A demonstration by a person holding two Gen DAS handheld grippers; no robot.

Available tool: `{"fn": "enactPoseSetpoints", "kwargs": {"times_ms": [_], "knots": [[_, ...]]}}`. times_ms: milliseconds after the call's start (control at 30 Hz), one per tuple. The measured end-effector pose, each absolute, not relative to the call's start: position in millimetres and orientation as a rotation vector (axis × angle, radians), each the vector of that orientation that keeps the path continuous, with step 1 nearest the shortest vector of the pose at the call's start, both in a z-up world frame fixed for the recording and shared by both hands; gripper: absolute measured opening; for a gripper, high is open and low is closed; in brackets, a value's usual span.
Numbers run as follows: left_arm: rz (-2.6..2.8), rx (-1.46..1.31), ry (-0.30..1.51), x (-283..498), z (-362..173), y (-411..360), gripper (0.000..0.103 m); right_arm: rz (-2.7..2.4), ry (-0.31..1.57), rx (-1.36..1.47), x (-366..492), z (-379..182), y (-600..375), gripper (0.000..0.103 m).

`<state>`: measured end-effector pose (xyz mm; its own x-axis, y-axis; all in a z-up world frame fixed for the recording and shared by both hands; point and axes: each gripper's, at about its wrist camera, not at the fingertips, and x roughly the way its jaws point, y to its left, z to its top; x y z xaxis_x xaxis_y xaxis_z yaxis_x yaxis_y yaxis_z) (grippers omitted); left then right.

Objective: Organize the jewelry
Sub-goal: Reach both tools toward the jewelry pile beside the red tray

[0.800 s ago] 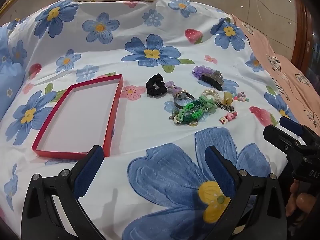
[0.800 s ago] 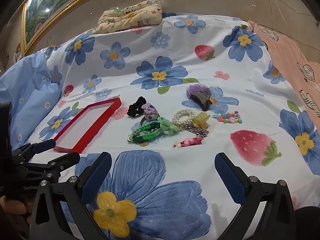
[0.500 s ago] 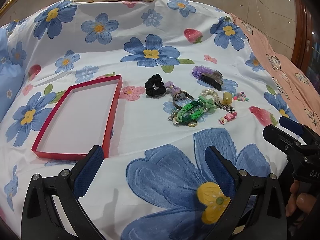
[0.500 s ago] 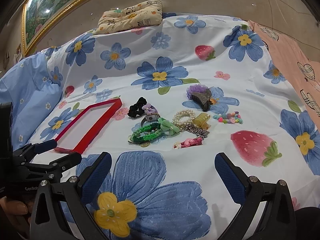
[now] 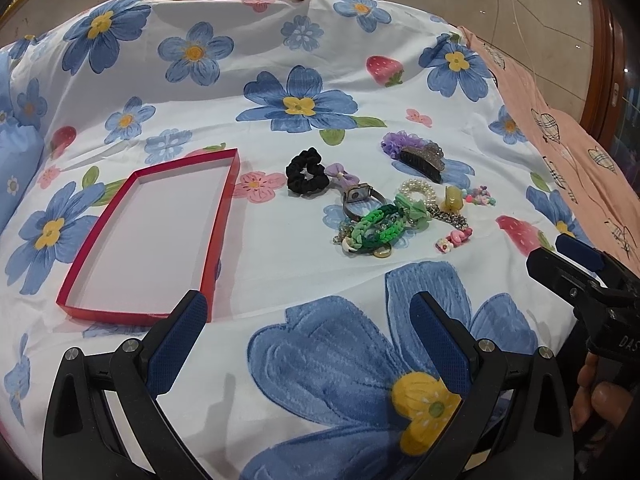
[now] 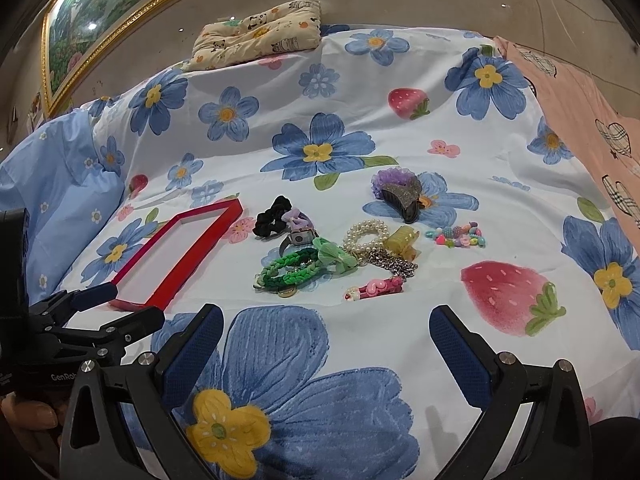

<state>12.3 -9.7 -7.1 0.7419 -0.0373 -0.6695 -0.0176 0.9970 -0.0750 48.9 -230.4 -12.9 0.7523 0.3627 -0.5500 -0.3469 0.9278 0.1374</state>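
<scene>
A shallow red tray [image 5: 224, 204] [image 6: 160, 292] lies empty on the flowered bedsheet, left of a pile of jewelry. The pile holds a black scrunchie [image 5: 306, 176] [image 6: 269, 213], a green braided bracelet [image 5: 378, 229] [image 6: 288, 271], a watch [image 5: 360, 196], a pearl bracelet [image 6: 366, 236], a silver chain [image 6: 394, 266], a dark hair claw [image 5: 424, 160] [image 6: 402, 198] and a bead string [image 6: 456, 236]. My left gripper [image 5: 308, 332] is open and empty, near the tray's front corner. My right gripper [image 6: 326, 340] is open and empty, short of the pile.
A small cream pillow [image 6: 256, 36] lies at the far end of the bed. A pink blanket [image 5: 560, 120] covers the right side. A blue pillow [image 6: 52, 184] sits at the left. Each gripper shows in the other's view, the right one [image 5: 576, 272] and the left one [image 6: 84, 320].
Both views have shifted very slightly; nothing on the bed has moved and both grippers stay open.
</scene>
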Motion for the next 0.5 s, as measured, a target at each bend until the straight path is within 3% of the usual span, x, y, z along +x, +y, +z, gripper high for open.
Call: {"fn": "enactPoseSetpoints", "kwargs": {"times_ms": [367,500], "knots": [[-0.07,-0.093,0.801,49,-7,-6,0.102,0.388,0.647,0.058,79,-11,-238,0.102],[-0.095,-0.079,0.765,66,-7,-6,0.095,0.39,0.692,0.087,96,-14,-241,0.092]]}}
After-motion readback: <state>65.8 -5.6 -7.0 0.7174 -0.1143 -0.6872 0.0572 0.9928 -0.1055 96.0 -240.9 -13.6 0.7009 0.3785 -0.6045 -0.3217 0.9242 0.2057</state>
